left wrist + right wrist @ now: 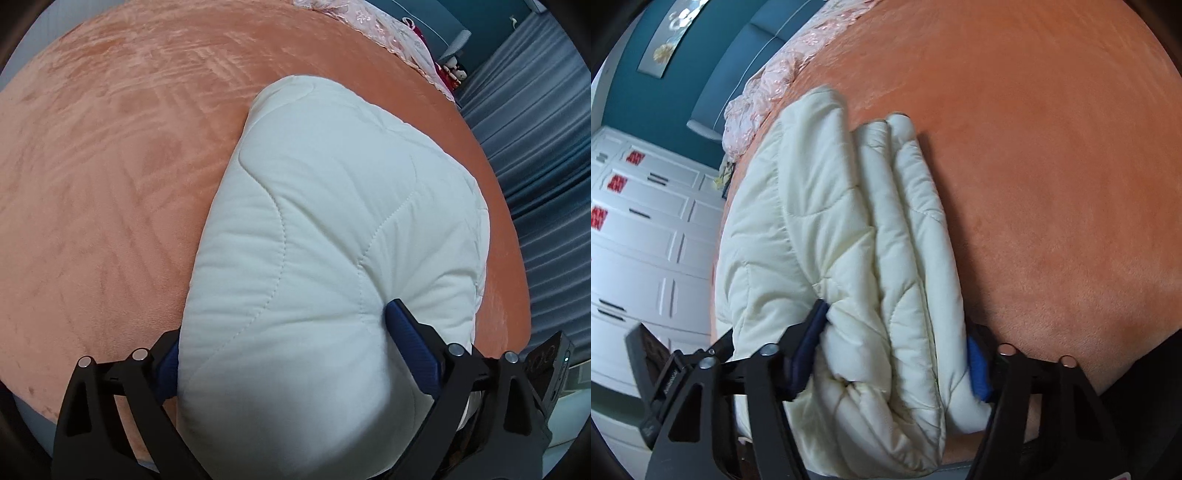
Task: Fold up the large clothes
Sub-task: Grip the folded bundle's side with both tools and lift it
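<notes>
Right wrist showed both tongs, right [897,354] and left [284,354], seemingly clamped wide around the folded quilt [849,240], steadying it on the bedspread [1052,184].

Left hand-held gripper [284,354]: black frame; blue ribbed pads; silver pivot bolts.

Both wrist cams sit close, angled steeply down. They share the folded white quilt [332,240] [849,240] on the orange bedspread [110,184] [1052,166]. Left view faces blue curtains [535,147], right view white cabinets [639,229].
</notes>
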A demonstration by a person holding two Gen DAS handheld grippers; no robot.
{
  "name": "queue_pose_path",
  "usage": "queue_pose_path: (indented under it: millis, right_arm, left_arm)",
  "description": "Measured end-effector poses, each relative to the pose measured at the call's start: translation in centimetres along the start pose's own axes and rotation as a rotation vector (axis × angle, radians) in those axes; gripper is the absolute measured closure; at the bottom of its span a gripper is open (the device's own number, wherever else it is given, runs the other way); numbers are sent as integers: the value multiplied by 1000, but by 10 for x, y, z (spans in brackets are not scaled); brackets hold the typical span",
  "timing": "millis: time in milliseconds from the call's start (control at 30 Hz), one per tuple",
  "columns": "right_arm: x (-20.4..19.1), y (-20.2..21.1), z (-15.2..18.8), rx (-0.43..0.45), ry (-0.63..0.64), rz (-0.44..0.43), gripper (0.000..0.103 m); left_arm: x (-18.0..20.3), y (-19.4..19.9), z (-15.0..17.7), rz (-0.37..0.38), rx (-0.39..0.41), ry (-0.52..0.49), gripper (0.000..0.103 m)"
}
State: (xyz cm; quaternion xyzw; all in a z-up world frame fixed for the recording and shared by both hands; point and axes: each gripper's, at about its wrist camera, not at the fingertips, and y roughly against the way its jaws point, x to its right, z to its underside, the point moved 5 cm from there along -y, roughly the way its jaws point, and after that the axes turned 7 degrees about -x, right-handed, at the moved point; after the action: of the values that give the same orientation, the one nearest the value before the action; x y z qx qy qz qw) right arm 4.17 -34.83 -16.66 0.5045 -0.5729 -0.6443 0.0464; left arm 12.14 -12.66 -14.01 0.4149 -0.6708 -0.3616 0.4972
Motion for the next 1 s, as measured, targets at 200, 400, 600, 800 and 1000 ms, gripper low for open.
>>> queue_pose_path:
  millis: [200, 400, 600, 800, 1000]
  right_arm:
    - [-35, 21, 6, 81, 171, 131, 68]
    - [-71, 43, 9, 182, 265, 169, 70]
    - [-116, 51, -2, 252, 348, 138, 72]
    - [-178, 24, -18, 256, 470, 145, 73]
    - [-231, -16, -28, 258, 555, 136, 73]
  left_arm:
    - [26, 38, -3, -45, 82, -138, 38]
    - [35, 87, -15, -40, 199, -202, 41]
    - [27, 123, -35, -30, 298, -227, 43]
    - [-2, 151, -71, -48, 393, -212, 43]
    - [-59, 153, -117, -58, 450, -184, 43]
